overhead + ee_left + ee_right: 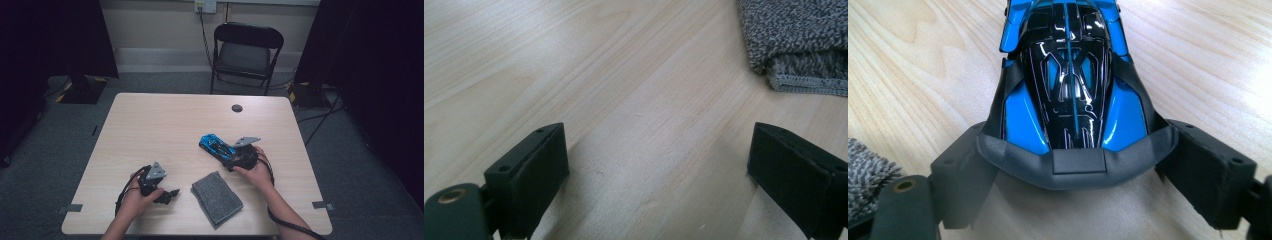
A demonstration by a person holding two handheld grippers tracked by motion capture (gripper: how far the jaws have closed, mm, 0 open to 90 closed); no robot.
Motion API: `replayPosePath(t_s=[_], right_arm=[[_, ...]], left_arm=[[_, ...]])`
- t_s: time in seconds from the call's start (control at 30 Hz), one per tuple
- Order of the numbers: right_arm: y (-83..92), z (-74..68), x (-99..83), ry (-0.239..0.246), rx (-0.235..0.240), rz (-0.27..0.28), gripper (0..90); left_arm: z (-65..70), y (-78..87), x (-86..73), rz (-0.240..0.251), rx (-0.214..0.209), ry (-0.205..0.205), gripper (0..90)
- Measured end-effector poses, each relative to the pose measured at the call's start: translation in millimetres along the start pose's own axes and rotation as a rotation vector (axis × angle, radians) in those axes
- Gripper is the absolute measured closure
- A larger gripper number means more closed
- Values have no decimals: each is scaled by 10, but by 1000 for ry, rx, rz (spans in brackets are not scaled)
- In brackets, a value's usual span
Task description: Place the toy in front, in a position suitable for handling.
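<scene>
A blue and black toy car [215, 145] [1068, 100] sits on the pale wooden table [165, 120], right of centre. My right gripper [228, 156] [1073, 165] is behind it, its two jaws pressed against the ends of the car's grey rear wing. The car's nose points away from this gripper. My left gripper [170, 194] [656, 165] rests near the table's front left edge, its jaws wide apart over bare wood with nothing between them. A folded grey cloth [216, 197] [799, 40] [865, 170] lies between the two hands, near the front edge.
A black folding chair [247, 50] stands beyond the table's far edge. A small dark round cap [237, 108] sits in the tabletop near the far side. Cables trail across the floor at the right.
</scene>
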State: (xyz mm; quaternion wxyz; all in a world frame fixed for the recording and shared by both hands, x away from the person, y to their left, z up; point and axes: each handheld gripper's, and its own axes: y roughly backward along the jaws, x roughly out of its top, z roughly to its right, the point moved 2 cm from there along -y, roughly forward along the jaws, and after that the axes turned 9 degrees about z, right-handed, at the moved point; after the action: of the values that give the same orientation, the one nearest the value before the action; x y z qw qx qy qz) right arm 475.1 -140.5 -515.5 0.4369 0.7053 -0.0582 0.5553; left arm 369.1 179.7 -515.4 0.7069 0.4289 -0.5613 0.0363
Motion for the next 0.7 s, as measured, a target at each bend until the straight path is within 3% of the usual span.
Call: replayPosePath(t_s=[0.07, 0.27, 0.37, 0.47, 0.5, 0.53, 0.63, 0.7], right_arm=[[8, -3, 0, 4, 6, 9, 236], [8, 0, 0, 1, 3, 12, 242], [8, 1, 0, 1, 3, 12, 242], [7, 3, 0, -1, 2, 12, 242], [7, 4, 0, -1, 2, 13, 243], [7, 4, 0, -1, 2, 13, 243], [6, 4, 0, -2, 2, 13, 243], [6, 4, 1, -2, 2, 12, 243]], left_arm=[[4, 0, -3, 3, -1, 6, 89], [11, 13, -10, 4, 10, 15, 93], [2, 33, -14, 19, 28, 30, 151], [-9, 46, -13, 43, 0, 72, 175], [-11, 53, -9, 51, -7, 83, 254], [-5, 57, 4, 46, -18, 90, 254], [41, 77, 98, 72, -33, 57, 273], [112, 82, 193, 100, -73, 59, 277]])
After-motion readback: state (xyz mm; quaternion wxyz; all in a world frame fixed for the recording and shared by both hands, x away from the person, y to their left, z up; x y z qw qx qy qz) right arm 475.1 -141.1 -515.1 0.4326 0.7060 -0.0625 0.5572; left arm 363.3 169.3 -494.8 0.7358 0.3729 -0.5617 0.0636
